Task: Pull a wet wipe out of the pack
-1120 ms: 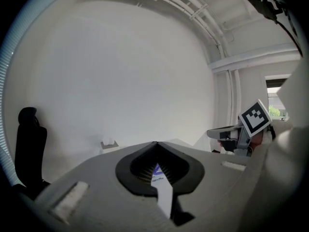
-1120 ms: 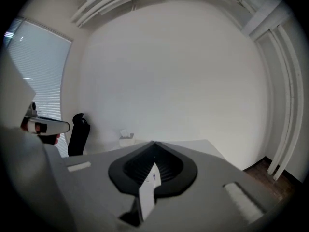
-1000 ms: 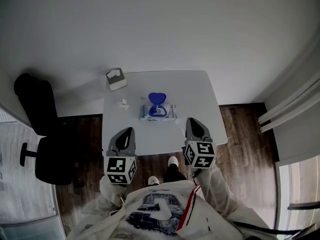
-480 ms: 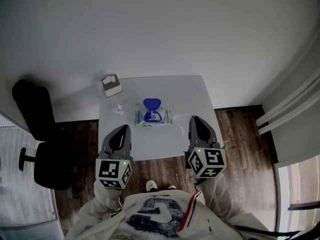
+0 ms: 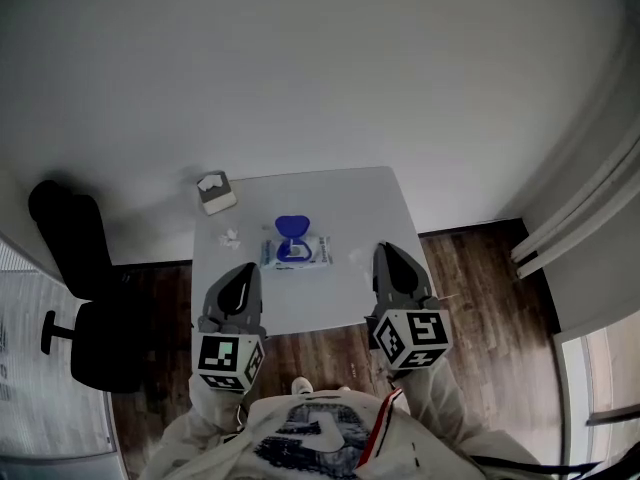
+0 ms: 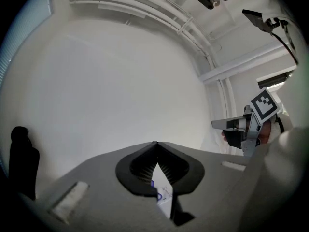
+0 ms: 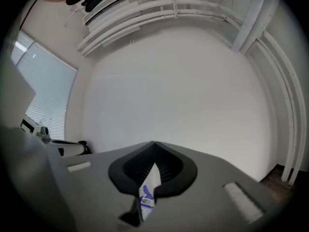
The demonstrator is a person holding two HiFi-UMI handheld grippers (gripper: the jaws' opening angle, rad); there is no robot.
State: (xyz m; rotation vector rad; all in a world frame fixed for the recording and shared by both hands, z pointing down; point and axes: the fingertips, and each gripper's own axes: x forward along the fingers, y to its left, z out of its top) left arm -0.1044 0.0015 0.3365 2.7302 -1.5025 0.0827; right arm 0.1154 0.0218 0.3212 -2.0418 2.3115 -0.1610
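The wet wipe pack (image 5: 298,252) lies flat in the middle of the white table (image 5: 355,208), its blue lid (image 5: 291,228) flipped open toward the wall. My left gripper (image 5: 248,266) hovers over the table's near left edge, shut and empty, its tips meeting (image 6: 155,144). My right gripper (image 5: 384,249) hovers over the near right edge, also shut and empty (image 7: 154,143). Both point level toward the wall, well short of the pack. Each gripper view shows a sliver of the pack (image 6: 162,195) (image 7: 147,195) through the gap behind the closed tips.
A grey tissue box (image 5: 215,193) stands at the table's far left corner, with a small crumpled wipe (image 5: 230,236) near it. A black office chair (image 5: 75,268) stands left of the table. White rails (image 5: 575,218) run along the right wall over the wooden floor.
Both grippers have risen while staying shut. The table and pack look smaller and lower under them in the head view.
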